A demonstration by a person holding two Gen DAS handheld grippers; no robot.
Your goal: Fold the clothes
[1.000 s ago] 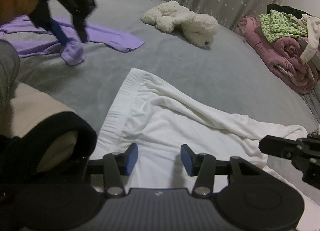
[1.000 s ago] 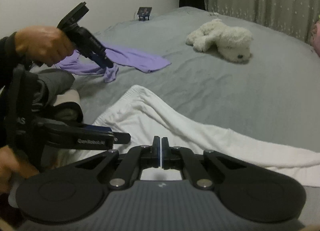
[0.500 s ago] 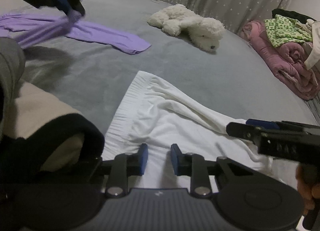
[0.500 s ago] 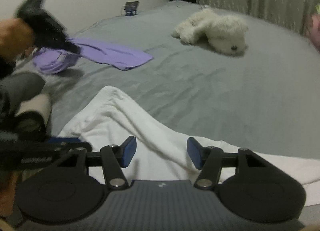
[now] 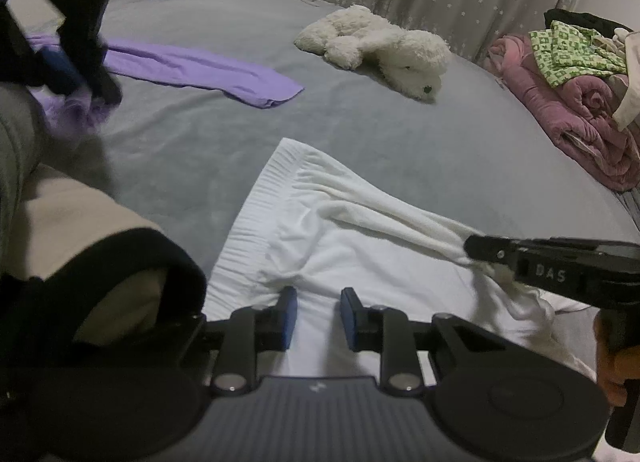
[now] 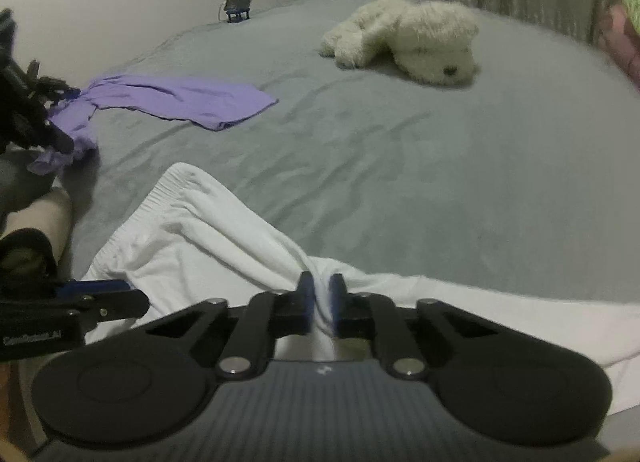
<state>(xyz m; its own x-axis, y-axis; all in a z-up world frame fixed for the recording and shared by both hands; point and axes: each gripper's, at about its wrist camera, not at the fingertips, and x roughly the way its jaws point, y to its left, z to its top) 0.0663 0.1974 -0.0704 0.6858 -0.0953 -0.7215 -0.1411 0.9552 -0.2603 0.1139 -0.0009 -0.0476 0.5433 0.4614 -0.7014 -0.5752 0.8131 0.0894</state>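
1. Left wrist view: my left gripper (image 5: 318, 316) sits at the bottom centre of the frame, its blue pads apart with nothing between them, low over the white garment (image 5: 360, 246).
2. That white garment lies on the grey bed (image 5: 400, 134), elastic waistband toward the centre of the frame, cloth running to the lower right.
3. At the right edge I see my right gripper (image 5: 476, 252) pinching a bunched ridge of the white cloth, which is drawn taut toward it.
4. Right wrist view: the right gripper's pads (image 6: 306, 302) are clamped on a fold of white fabric at the lower centre.
5. A purple garment (image 6: 180, 100) lies at the left, with another black gripper on its end at the far left edge.
6. A white plush dog (image 5: 380, 48) lies upper centre; a pink blanket (image 5: 568, 110) with a green patterned cloth (image 5: 572, 50) sits at the upper right.
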